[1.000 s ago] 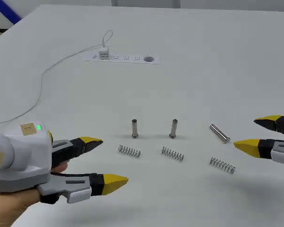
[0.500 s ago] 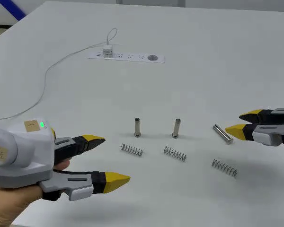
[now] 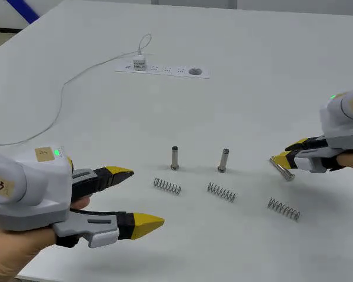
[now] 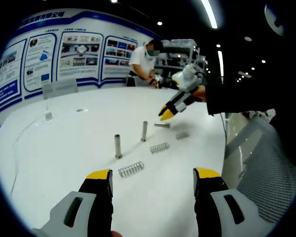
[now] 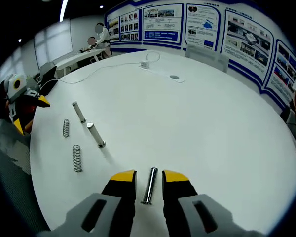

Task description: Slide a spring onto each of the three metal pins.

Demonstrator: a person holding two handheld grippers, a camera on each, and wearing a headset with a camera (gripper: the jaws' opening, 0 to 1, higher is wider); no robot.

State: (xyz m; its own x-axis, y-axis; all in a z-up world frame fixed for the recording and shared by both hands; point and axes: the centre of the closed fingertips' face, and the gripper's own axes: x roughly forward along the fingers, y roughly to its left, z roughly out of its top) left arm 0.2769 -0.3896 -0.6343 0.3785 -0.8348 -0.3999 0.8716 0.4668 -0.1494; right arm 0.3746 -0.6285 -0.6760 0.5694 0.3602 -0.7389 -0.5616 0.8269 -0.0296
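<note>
Right gripper jaws straddle lying shiny cylindrical pin, unclamped; left gripper agape near coiled wire spring

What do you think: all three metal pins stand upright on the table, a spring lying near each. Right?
Not quite. Only the left pin and middle pin stand upright; the third pin lies flat on the table, between the jaws of the right hand-held gripper, as the right gripper view shows. The springs do lie near each.

white workbench, blue-bordered posters along the wall, bright ceiling strip lights
</note>
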